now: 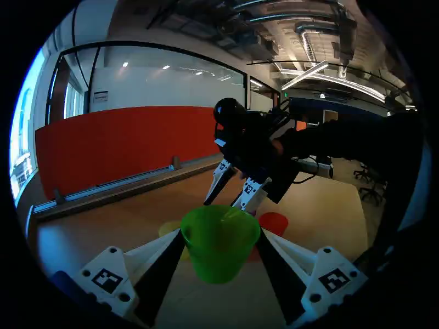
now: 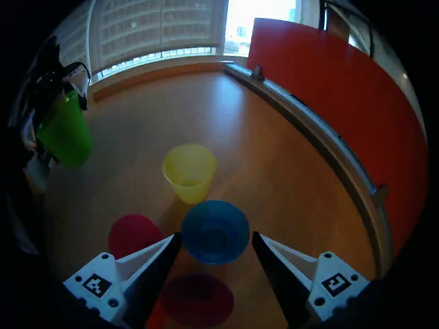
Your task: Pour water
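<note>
In the left gripper view, the left tongs (image 1: pixel 219 234) grip a green cup (image 1: pixel 219 249), one finger pressed on each side, and hold it upright above the wooden tabletop (image 1: pixel 307 203). I cannot tell what is in the cup from this angle. Each finger carries a square black-and-white marker, a pattern rather than words. Just past the cup's rim the right tongs (image 1: pixel 225 202) hang pointing down, held by a person in a dark sleeve (image 1: pixel 351 137). Their fingers are spread with nothing between them. A yellow cup (image 1: pixel 169 227) peeks out on one side of the green cup and a red cup (image 1: pixel 273 222) on the other. A long red wall (image 1: pixel 120 142) runs along the far edge.

The right gripper view looks down on the tabletop. A blue cup (image 2: pixel 215 233) shows mouth-up between the parted fingers; its inside is dark, and I cannot tell if it holds water. Beyond it stands the yellow cup, which looks empty. A red cup lies to the left of the blue one, and another darker one (image 2: pixel 196 299) lies nearer, between the fingers. The green cup hangs at the far left.
</note>
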`<action>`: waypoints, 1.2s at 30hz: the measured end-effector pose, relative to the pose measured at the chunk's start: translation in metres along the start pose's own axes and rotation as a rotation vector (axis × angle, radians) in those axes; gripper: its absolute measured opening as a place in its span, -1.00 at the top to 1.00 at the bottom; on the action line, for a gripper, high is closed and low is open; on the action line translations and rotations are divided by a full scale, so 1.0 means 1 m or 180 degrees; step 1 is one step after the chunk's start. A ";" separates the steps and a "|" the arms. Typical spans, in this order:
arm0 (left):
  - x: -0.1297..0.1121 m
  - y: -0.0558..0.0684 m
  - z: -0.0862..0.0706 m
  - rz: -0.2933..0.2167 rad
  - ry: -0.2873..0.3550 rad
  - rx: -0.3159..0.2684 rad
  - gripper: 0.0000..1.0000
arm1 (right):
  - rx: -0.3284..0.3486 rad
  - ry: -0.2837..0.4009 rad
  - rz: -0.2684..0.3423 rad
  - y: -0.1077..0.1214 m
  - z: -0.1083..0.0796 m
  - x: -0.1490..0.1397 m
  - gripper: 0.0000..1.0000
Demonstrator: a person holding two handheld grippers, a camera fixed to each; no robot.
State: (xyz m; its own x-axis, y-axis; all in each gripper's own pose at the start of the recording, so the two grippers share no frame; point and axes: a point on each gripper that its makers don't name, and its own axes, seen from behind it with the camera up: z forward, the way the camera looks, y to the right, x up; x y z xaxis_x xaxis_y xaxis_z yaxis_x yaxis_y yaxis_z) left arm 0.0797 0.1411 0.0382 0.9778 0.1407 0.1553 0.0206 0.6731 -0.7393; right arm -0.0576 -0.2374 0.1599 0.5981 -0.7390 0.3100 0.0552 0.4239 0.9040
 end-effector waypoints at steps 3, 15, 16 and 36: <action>-0.001 -0.001 0.000 -0.0005 0.0000 0.0003 -0.77 | 0.0012 -0.0040 -0.0008 0.000 0.005 -0.001 -1.00; -0.005 -0.006 0.001 -0.0048 0.0004 0.0007 -0.77 | 0.0027 -0.0146 -0.0049 0.001 0.021 -0.005 -1.00; -0.006 -0.006 0.001 -0.0049 0.0002 0.0010 -0.77 | 0.0031 -0.0145 -0.0043 0.001 0.022 -0.005 -1.00; -0.009 -0.012 0.001 -0.0090 -0.0006 0.0077 -0.77 | -0.0049 0.0064 0.0125 0.005 0.008 0.002 -0.85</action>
State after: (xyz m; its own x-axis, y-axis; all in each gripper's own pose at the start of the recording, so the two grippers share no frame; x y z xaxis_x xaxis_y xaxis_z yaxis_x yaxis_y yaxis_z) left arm 0.0704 0.1325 0.0464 0.9765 0.1229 0.1773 0.0432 0.6941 -0.7186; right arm -0.0628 -0.2412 0.1671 0.6161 -0.7110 0.3391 0.0436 0.4606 0.8865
